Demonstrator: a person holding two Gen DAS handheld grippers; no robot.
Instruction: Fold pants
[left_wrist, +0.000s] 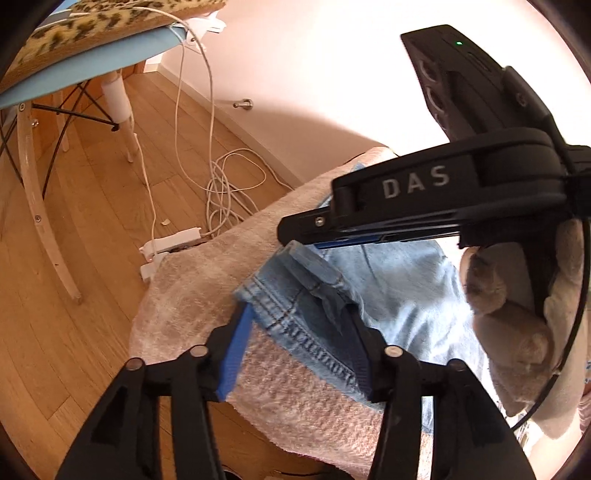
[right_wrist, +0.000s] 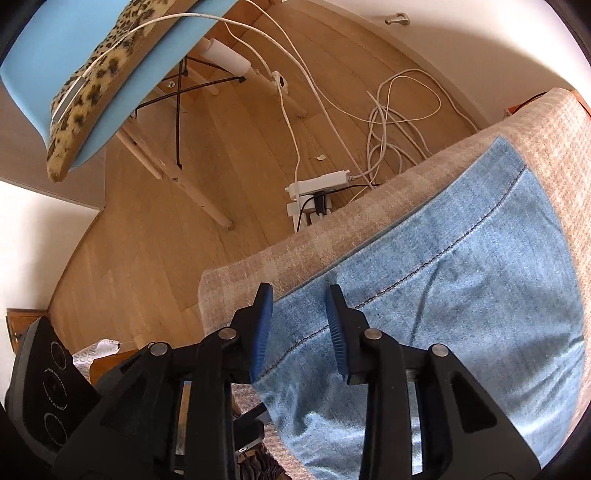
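Light blue jeans (left_wrist: 399, 291) (right_wrist: 461, 295) lie spread on a beige towel (left_wrist: 192, 295) (right_wrist: 258, 266). In the left wrist view my left gripper (left_wrist: 295, 314) stands open, with a stitched hem corner of the jeans (left_wrist: 295, 325) lying between its blue pads (left_wrist: 236, 347), which do not press on it. My right gripper (left_wrist: 306, 234) crosses just above the denim, held by a gloved hand (left_wrist: 517, 306). In the right wrist view my right gripper (right_wrist: 299, 295) points steeply down at the jeans' edge near a seam. Its pads (right_wrist: 264, 328) stand apart over flat fabric, so it is open.
The towel's edge drops to a wooden floor (left_wrist: 92, 229). A blue chair with a leopard cushion (right_wrist: 92, 85) stands at the left. White cables (left_wrist: 221, 184) and a power strip (right_wrist: 317, 184) lie on the floor by the wall.
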